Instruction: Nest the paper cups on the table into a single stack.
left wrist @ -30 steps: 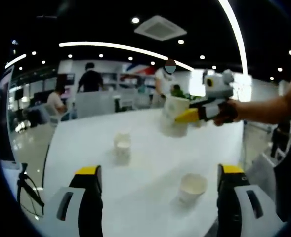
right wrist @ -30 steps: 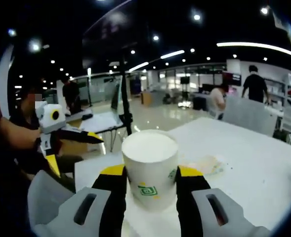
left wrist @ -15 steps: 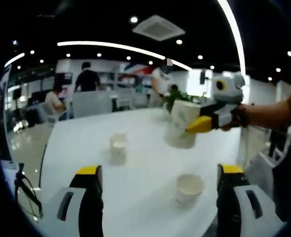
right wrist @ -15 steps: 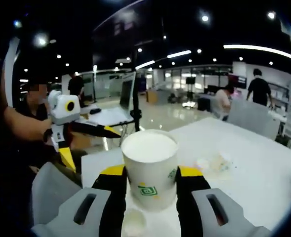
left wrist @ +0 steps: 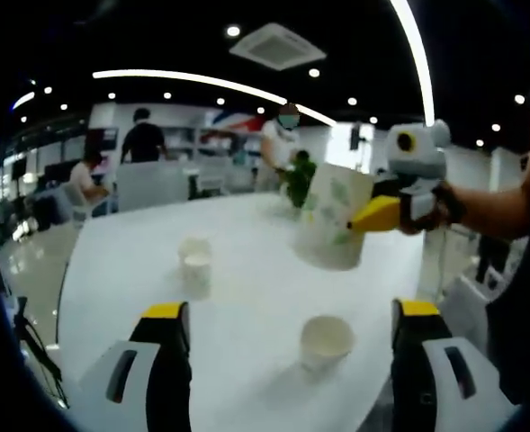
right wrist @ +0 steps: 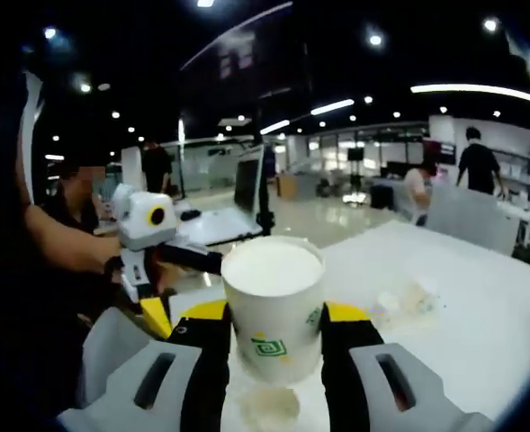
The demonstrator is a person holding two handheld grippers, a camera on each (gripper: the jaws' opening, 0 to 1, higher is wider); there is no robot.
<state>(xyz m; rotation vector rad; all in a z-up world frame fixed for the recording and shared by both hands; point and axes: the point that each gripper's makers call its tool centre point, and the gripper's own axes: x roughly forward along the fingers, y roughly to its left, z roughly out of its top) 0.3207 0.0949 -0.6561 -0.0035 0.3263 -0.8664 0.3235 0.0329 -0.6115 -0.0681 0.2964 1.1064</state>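
A white paper cup with a green logo (right wrist: 273, 306) is clamped upright between the yellow-tipped jaws of the right gripper (right wrist: 273, 326), and in the left gripper view the same held cup (left wrist: 332, 216) is seen raised and tilted above the white table (left wrist: 247, 234). A small open cup (left wrist: 326, 341) stands on the table below it, between the wide-spread jaws of the left gripper (left wrist: 282, 337), which grasp nothing. A short stack of two small cups (left wrist: 194, 262) is set further back on the table, well apart from the single cup
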